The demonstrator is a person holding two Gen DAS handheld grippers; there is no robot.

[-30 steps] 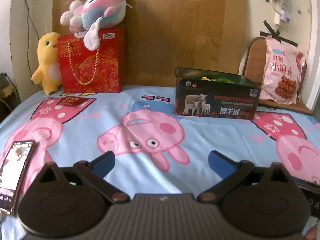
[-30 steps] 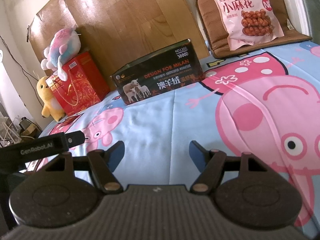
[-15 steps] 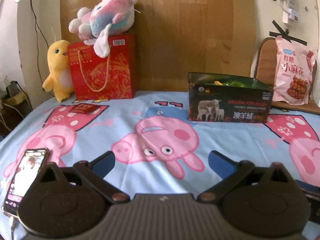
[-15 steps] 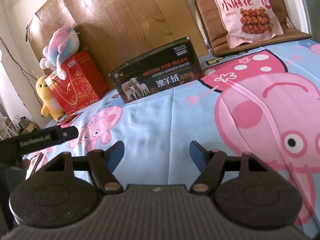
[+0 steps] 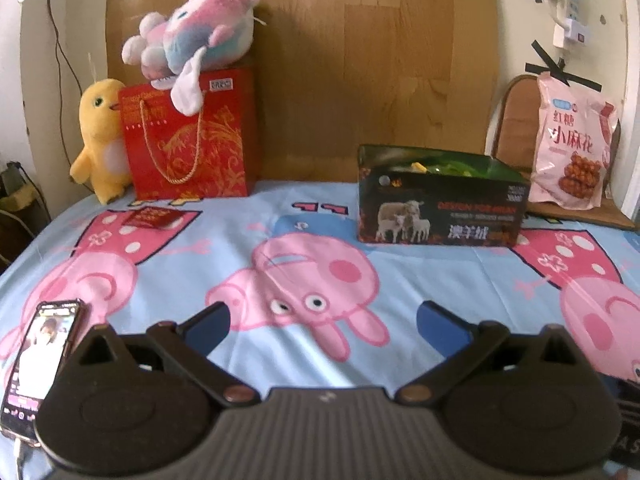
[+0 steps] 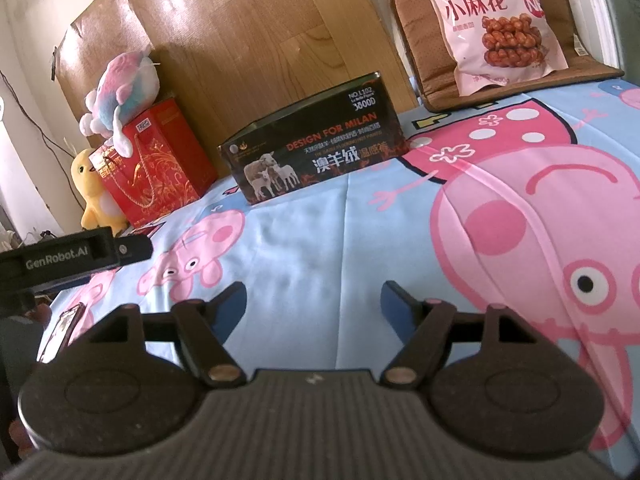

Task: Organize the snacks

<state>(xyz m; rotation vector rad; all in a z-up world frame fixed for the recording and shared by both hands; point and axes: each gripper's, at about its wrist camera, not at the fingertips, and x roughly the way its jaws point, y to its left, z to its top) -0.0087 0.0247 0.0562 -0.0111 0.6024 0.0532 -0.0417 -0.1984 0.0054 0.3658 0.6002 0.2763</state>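
The left gripper (image 5: 323,318) hangs over the cartoon-print sheet (image 5: 304,216) with its 2 blue-tipped fingers spread wide and nothing between them. The right gripper (image 6: 313,304) is likewise spread and empty. Ahead and right of the left gripper stands the dark open box (image 5: 440,210); farther right, the pink snack bag (image 5: 570,144) leans on a brown cushion (image 5: 516,116). A phone (image 5: 42,364) lies just left.
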